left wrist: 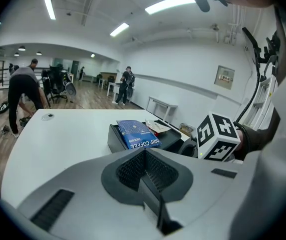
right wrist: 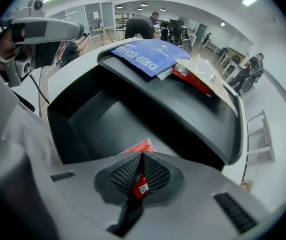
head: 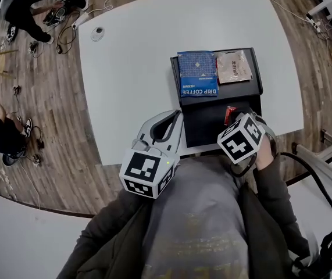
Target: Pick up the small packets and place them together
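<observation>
We're gripping a small red packet w/ a white label [right wrist: 138,148] in the right gripper [right wrist: 141,156]. Its jaws are pinching tight on the packet, w/ one labelled corner poking back btwn the pads and the rest sticking out past the tips. We're pointing that gripper steeply down over the near, deep section of the black rectangular box [head: 203,127]. The red packet is hanging low inside that section; can't tell if it's touching the box floor.

The left gripper [left wrist: 145,154] is hovering just beside the box's left wall, by the near-left corner, tips aiming across toward the box. Its jaws are sitting closed together w/ nothing btwn them.

On the box's far, raised section a flat blue packet printed "DRIP COFFEE" [head: 197,73] is lying on the left half. A tan paper-look packet w/ reddish print [head: 234,66] is lying on the right half, edge to edge w/ the blue one, which seems to be overlapping it slightly.

The box is sitting on a white table [head: 131,57]. A small round white disc [head: 97,34] is lying well off the box's far-left corner. Further out that way, past the table, a person in dark clothes [head: 35,4] is bending over on the wood floor.
</observation>
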`<state>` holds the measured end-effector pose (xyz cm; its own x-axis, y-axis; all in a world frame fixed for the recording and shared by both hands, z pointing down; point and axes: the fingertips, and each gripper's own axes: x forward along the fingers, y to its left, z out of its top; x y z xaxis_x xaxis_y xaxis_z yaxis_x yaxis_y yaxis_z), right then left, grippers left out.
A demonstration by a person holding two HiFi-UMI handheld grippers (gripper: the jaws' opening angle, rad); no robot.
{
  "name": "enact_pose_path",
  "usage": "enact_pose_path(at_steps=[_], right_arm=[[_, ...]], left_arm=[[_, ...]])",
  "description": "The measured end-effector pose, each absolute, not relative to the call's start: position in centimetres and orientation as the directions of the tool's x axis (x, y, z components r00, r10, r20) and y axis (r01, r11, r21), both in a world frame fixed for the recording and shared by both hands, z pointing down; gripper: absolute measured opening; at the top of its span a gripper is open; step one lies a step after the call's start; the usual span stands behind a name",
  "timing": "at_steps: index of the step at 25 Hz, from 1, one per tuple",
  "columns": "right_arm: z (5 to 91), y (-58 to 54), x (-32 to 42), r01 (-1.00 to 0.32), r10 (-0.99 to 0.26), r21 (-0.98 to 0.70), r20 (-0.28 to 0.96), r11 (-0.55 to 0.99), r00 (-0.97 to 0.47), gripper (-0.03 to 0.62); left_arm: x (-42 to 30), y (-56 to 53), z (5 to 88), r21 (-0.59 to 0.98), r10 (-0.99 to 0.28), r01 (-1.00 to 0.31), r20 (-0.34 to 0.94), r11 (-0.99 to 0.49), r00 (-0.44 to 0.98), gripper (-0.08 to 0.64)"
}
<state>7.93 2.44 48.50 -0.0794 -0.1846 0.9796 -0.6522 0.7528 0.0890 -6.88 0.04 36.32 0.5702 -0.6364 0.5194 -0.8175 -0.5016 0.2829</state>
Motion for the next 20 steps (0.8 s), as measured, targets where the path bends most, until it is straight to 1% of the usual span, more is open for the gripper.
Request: enact_pose_path(at_steps=[4,7,9,14,17,20], right_arm=[[48.3,2.3,4.6,-0.635,-0.173,-0.001,0.962,0.772,-0.212,0.003],[48.2,1.8,1.9,-0.62,-0.185,-0.07,0.923,0.781,-0.338,0.003],[48.0,1.5,1.0,-0.618,-0.194,-0.105,0.897,0.779,-0.397,0.003],[46.1,1.7,2.0,-0.627,-0.212,-0.164,0.852,0.761,-0.479,0.005],[44.9,1.1,3.6,-0.653,-0.245,-0.166,0.836,0.739,-0.491,0.006],[44.3,0.3,5.0,-0.671,-0.286,-0.133,0.831,0.73,-0.476,0.044]], left_arm=[[-7.3,0.2,36.5,0.285,-0.64,-0.823,0.523,-0.491,0.563,0.003],[-7.5,0.3,36.7,0.286,-0.642,-0.828,0.527,-0.482,0.556,0.003],[-7.5,0.3,36.7,0.285,-0.644,-0.83,0.528,-0.479,0.553,0.003],[-7.4,0.5,36.7,0.284,-0.652,-0.838,0.53,-0.466,0.542,0.003],[-6.9,0.6,36.7,0.281,-0.652,-0.838,0.531,-0.467,0.541,0.003],[-6.3,0.8,36.6,0.274,-0.654,-0.839,0.53,-0.471,0.54,0.003]])
